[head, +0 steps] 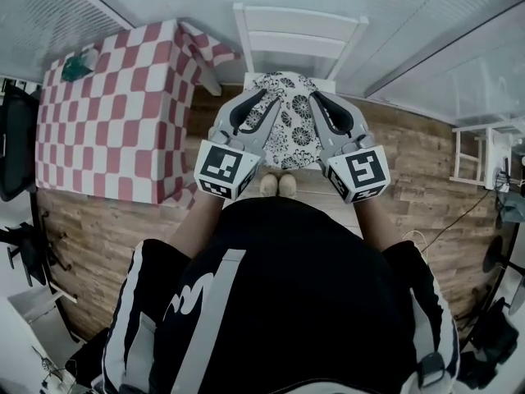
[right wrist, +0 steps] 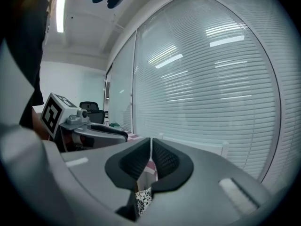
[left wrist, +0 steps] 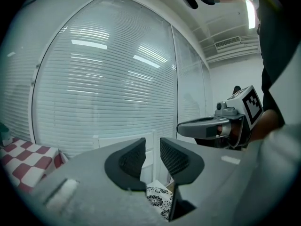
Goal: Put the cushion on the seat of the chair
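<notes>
A wood-plank floor (head: 410, 179) runs under white slatted blinds (left wrist: 108, 79) that close off the far side of the room. From the person, a table in a red-and-white checked cloth (head: 107, 113) stands at 10 o'clock, with a small green object (head: 78, 64) near its far corner. The white chair (head: 299, 31) stands at 12 o'clock, its backrest against the blinds.

The cushion (head: 289, 121), black-and-white with a flower print, lies on the chair's seat just ahead of the person's shoes (head: 279, 185).

Both grippers are held side by side over the cushion, pointing at 12 o'clock. The left gripper (head: 250, 109) is over the cushion's 9 o'clock edge and the right gripper (head: 324, 109) over its 3 o'clock edge.

In the left gripper view the left gripper's jaws stand a narrow gap apart with nothing between them; only the blinds and chair back show through, and the cushion sits below at 6 o'clock. In the right gripper view the right gripper's jaws are all but together, a hairline slit left, gripping nothing, with a scrap of the cushion visible beneath them
</notes>
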The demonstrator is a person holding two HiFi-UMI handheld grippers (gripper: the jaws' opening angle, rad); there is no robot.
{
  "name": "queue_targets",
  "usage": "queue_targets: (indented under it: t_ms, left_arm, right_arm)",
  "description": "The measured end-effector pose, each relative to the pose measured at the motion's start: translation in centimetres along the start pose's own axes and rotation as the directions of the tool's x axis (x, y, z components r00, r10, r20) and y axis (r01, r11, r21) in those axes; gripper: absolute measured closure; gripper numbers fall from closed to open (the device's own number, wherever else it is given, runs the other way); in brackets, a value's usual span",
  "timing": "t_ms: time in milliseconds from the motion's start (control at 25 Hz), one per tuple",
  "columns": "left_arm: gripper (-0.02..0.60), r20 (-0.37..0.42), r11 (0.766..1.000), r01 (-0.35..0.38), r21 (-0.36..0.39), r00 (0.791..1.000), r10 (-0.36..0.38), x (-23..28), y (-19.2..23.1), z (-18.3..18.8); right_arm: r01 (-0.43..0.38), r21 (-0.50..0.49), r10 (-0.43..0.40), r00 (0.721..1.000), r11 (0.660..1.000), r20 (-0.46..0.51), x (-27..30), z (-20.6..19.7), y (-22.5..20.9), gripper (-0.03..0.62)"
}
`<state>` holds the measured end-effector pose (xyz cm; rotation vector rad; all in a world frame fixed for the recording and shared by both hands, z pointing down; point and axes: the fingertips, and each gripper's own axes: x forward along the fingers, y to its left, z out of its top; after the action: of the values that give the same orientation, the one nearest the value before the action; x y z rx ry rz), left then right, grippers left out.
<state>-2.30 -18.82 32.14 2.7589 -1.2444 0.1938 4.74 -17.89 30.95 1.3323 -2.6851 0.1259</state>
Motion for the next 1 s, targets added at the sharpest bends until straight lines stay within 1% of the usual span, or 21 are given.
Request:
queue_targets:
  t_ms: [160,360,440,560,720,840,1000]
  left_arm:
    - [0.514,0.025,1.0,-0.029,-0.007,0.999,0.029,0.3,0.7,1.1]
    - [0.531,0.047,0.999,-0.048,-0.015,0.998,0.049,0.3,1.4,2.1]
    - [0.549,0.055,0.998,-0.054,-0.016,0.997,0.055,0.4,1.7,2.5]
    - [0.552,0.063,0.998,-0.059,-0.021,0.996,0.061,0.6,1.9,3.0]
    - [0.572,0.059,0.998,-0.053,-0.031,0.997,0.055,0.7,1.8,3.4]
    - [0.58,0.062,0.998,-0.05,-0.034,0.997,0.052,0.8,1.8,3.7]
    - [0.581,0.06,0.997,-0.07,-0.036,0.996,0.072,0.8,2.4,3.9]
  right_arm:
    - [0.015,-0.019,-0.014,0.999,1.0,0.032,-0.2,1.2,-0.2,0.595]
    - [-0.009,-0.023,0.009,0.999,1.0,0.036,0.1,2.0,0.3,0.594]
    - [-0.013,-0.027,0.014,0.999,1.0,0.039,0.2,2.2,0.3,0.594]
    - [-0.018,-0.029,0.02,0.998,0.999,0.055,0.4,2.9,0.1,0.595]
    - [-0.031,-0.013,0.032,0.997,0.999,0.075,0.7,3.9,0.2,0.595]
    - [-0.043,-0.027,0.045,0.996,0.999,0.078,1.0,4.3,0.3,0.595]
    - [-0.05,-0.046,0.054,0.994,0.998,0.09,1.1,5.0,0.6,0.595]
